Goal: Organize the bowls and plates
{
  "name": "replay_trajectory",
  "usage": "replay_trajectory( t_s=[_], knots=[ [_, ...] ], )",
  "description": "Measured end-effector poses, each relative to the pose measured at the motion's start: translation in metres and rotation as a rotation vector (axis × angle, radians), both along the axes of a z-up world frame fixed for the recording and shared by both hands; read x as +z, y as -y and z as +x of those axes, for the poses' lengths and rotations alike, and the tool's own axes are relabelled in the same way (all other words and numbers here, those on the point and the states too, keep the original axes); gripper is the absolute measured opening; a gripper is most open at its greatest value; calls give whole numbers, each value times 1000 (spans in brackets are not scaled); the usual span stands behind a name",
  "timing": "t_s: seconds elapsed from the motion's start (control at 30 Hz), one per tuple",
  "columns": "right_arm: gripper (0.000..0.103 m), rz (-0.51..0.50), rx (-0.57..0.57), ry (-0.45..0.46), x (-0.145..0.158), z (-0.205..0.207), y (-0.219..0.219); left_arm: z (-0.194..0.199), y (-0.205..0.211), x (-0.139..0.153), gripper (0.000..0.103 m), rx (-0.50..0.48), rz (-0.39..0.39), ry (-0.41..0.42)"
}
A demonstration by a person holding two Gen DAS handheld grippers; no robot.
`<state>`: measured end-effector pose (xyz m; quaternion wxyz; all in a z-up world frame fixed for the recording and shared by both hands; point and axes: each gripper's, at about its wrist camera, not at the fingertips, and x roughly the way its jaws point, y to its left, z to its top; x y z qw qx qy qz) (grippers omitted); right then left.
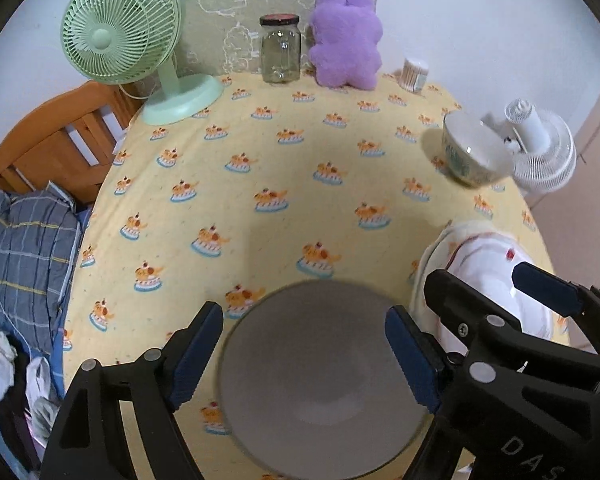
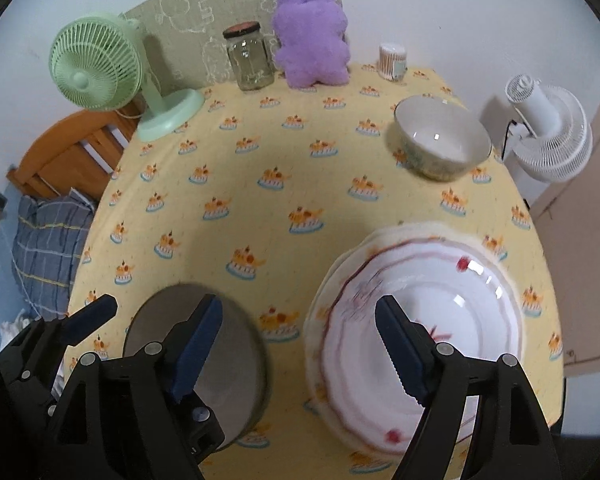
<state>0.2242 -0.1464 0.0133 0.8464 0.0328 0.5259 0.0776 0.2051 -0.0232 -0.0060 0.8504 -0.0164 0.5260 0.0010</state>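
Right, my left gripper (image 1: 304, 354) hangs spread wide over the grey bowl (image 1: 320, 376) on the yellow tablecloth (image 1: 228, 200); my right gripper (image 2: 300, 344), also spread, hovers at the red-trimmed white plate (image 2: 452, 320), blurred, beside it.

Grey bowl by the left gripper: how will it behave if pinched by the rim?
The grey bowl looks rigid, so it should not flex. Its matte surface probably gives fair grip. It sits between the open fingers of the left hand-held gripper; its wide, shallow shape suggests it may tilt if lifted by one edge.
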Motion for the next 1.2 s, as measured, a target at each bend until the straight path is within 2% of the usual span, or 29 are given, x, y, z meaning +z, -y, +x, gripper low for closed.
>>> replay_trajectory(
  t_s=[0.43,0.57,0.73,0.93,1.2],
  knots=[
    [81,9,23,49,17,57,81,55,82,18,85,66,39,46],
    [81,2,42,64,15,79,105,75,106,16,85,102,40,62],
    [78,-10,57,97,14,108,135,97,130,10,85,161,0,78],
    [78,-25,43,122,11,137,168,127,166,7,84,172,26,106],
    [71,-27,14,114,-11,179,192,171,196,-10,73,161,86,109]
  ],
)
